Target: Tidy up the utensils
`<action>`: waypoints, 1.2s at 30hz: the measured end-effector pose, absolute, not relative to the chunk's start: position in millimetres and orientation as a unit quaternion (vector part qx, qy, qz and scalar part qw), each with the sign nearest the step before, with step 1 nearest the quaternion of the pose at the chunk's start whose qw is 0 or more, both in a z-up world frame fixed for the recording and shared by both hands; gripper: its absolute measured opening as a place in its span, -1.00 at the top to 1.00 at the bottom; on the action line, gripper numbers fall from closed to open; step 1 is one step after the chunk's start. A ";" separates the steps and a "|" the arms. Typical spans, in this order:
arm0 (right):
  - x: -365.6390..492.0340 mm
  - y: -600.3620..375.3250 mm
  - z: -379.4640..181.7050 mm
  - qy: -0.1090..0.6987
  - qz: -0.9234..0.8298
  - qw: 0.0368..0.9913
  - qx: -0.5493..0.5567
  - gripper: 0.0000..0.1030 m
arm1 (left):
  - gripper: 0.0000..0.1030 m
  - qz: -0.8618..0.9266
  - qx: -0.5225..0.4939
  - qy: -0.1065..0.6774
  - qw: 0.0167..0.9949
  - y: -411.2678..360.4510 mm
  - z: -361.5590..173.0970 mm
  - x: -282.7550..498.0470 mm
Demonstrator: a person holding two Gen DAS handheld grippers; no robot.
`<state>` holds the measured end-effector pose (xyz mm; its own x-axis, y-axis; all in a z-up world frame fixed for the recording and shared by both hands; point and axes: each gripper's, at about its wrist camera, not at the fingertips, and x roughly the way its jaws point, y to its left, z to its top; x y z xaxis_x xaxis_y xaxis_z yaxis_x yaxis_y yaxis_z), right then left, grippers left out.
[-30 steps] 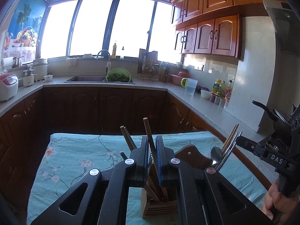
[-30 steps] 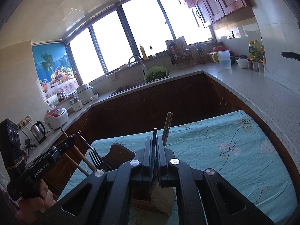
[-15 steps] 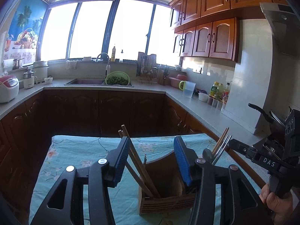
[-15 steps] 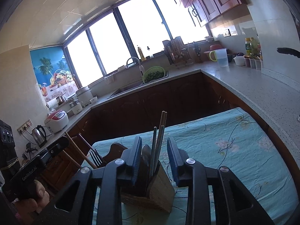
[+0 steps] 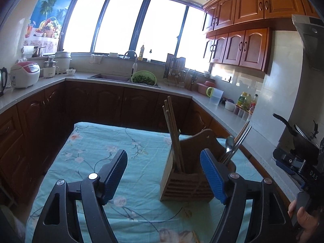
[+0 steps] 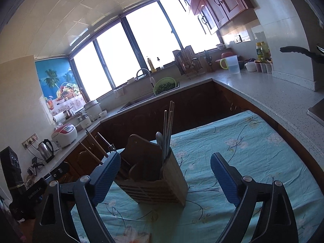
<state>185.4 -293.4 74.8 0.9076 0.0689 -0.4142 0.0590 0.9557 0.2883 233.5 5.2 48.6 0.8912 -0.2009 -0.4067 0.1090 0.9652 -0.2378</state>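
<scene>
My left gripper is spreading, jaws opening, nothing pinched; only tablecloth shows between the blue pads. My right gripper is opening wide too, pads off everything, with the wooden utensil holder standing between them, untouched. The holder sits upright on the teal floral cloth. One compartment has brown wooden chopsticks leaning left. The other has a metal spoon and metal chopsticks, standing nearly upright. Behind it, the dark cabinets, then the counter: green colander of greens at the sink, clear pitcher with a green handle, rice cooker far left.
</scene>
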 end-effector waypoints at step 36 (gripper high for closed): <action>22.0 -234.6 51.4 0.128 -0.001 0.988 0.083 -1.00 | -0.99 -0.042 -0.143 0.175 0.973 44.6 31.6 51.2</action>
<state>22.0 -234.6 51.4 0.9671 0.0195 -0.2536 0.0230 0.9863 0.1634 51.2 44.6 31.6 0.9351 -0.1320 -0.3289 0.0316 0.9554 -0.2935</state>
